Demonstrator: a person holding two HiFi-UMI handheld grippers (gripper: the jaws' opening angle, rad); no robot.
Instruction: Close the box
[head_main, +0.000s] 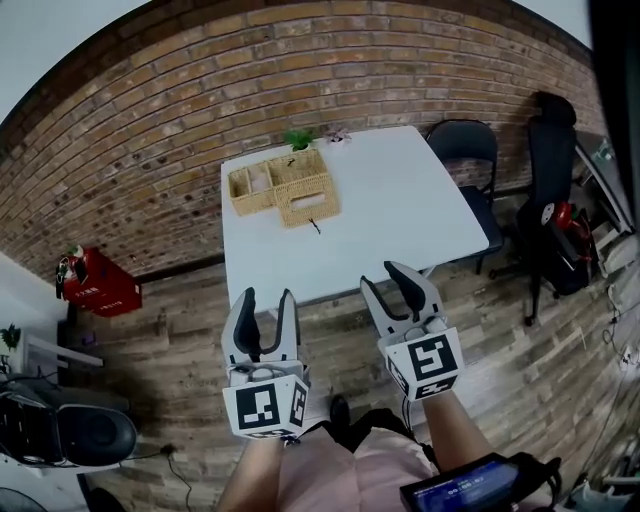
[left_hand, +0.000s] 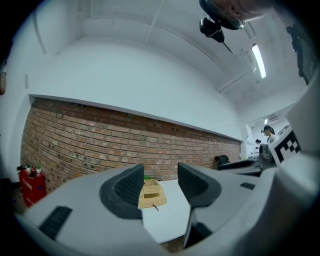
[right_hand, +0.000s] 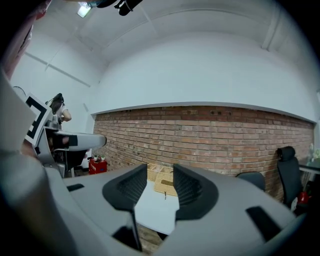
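A woven wicker box (head_main: 285, 187) stands at the far left of the white table (head_main: 400, 200), with open compartments at its back and a slotted lid panel (head_main: 307, 206) at its front. A small dark item (head_main: 316, 226) lies just in front of it. My left gripper (head_main: 266, 305) and right gripper (head_main: 392, 277) hang side by side before the table's near edge, both open with nothing between the jaws. The box (left_hand: 151, 195) shows far off between the jaws of the left gripper (left_hand: 160, 175). It shows as the box (right_hand: 163, 185) beyond the right gripper (right_hand: 160, 179).
A small green plant (head_main: 298, 139) stands behind the box. Two black chairs (head_main: 470, 150) (head_main: 553, 150) stand to the table's right, and a red case (head_main: 98, 283) sits by the brick wall at left. A dark bulky object (head_main: 70, 430) lies on the wooden floor at lower left.
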